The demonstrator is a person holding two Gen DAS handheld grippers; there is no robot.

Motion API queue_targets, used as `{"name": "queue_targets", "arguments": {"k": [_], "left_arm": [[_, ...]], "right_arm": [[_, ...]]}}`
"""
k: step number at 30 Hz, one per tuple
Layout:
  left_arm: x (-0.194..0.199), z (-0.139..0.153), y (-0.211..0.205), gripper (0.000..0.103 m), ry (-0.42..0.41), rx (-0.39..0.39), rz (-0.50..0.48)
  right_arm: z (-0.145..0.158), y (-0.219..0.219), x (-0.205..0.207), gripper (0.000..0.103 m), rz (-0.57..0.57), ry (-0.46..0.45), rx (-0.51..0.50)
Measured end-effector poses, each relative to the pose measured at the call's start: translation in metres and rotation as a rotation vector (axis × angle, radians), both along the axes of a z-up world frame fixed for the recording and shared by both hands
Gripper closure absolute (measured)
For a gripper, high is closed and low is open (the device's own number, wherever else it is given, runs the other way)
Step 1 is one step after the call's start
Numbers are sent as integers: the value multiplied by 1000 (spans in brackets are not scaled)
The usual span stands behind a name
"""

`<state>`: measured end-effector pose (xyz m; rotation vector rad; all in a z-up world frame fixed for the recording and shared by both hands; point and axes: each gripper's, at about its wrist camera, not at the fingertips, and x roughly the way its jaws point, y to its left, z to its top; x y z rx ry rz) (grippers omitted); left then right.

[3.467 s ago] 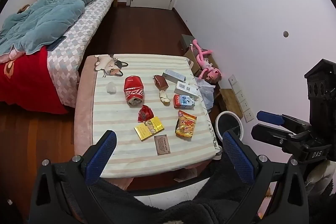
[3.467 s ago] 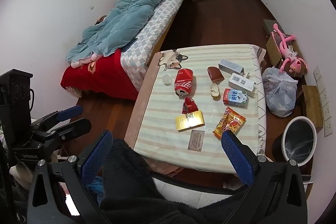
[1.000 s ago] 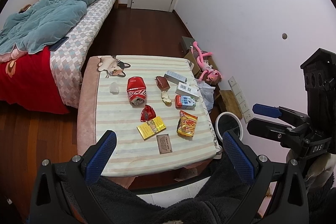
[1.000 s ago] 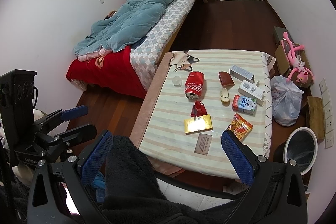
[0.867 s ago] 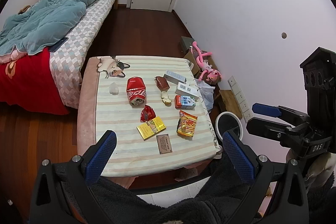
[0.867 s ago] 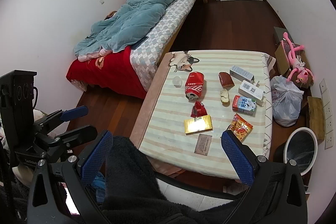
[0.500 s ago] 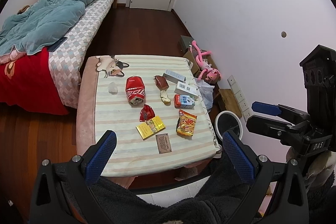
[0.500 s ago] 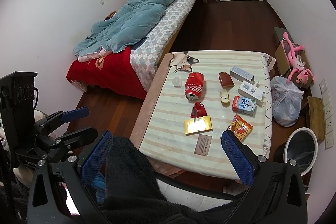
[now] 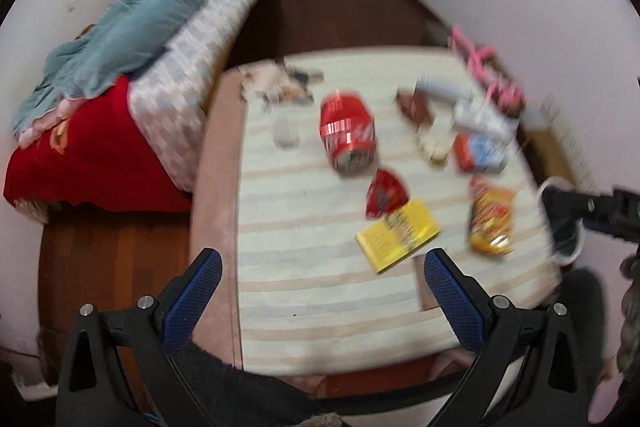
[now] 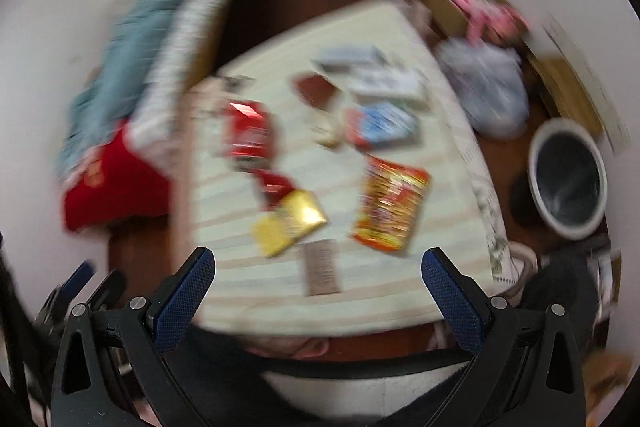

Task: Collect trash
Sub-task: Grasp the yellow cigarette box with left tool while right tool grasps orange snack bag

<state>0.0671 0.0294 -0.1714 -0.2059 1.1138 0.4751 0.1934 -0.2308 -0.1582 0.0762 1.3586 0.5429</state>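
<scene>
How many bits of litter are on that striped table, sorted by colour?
Mostly red: 4 — can, small wrapper, carton, snack bag
Yellow: 1
Brown: 2
White or pale: 4
Total: 11

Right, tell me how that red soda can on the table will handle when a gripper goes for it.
The red soda can lies on its side on the striped tablecloth, so a nudge will probably roll it. Its wall looks dented, which suggests it is empty and light, and may crumple further under a firm squeeze. The metal likely slips; gripping across the body seems safest.
</scene>
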Motion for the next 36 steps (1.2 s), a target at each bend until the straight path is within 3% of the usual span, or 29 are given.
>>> {"name": "queue_targets", "arguments": {"k": [5, 9, 13, 15, 16, 20, 21, 22, 23, 24, 28, 32, 34, 36], "left_arm": [[38, -72, 5, 1, 170, -3, -99], [62, -103, 1, 4, 251, -19, -216], [85, -124, -11, 7, 295, -38, -347], [93, -132, -20, 7, 324, -58, -430], [98, -137, -25, 7, 337, -63, -465], [108, -152, -42, 7, 393, -73, -560], [109, -153, -45, 10, 396, -73, -567], [109, -153, -48, 20, 395, -80, -570], [108, -151, -50, 25, 385, -99, -567], [108, -149, -52, 37, 381, -119, -565], [97, -144, -59, 40, 372, -137, -492], [67, -143, -46, 40, 372, -271, -189], [52, -141, -39, 40, 355, -345, -77], [38, -138, -36, 40, 319, -398, -26]], "right_arm": [[-87, 15, 39, 0, -97, 52, -88], [-130, 31, 59, 1, -104, 74, -136], [-151, 33, 67, 14, -72, 81, -188], [-150, 28, 66, 31, -51, 62, -223], [-151, 24, 67, 34, -49, 65, -223], [-152, -5, 66, 34, -65, 120, -210], [-153, -12, 65, 34, -70, 131, -194], [-153, -16, 64, 34, -71, 136, -185], [-154, -19, 62, 33, -68, 138, -174], [-153, -18, 63, 33, -65, 137, -169], [-158, -17, 60, 33, -61, 124, -174], [-150, -8, 44, 36, -24, 97, -205], [-149, -4, 38, 40, 9, 107, -205], [-149, 1, 29, 40, 57, 142, -191]]}}
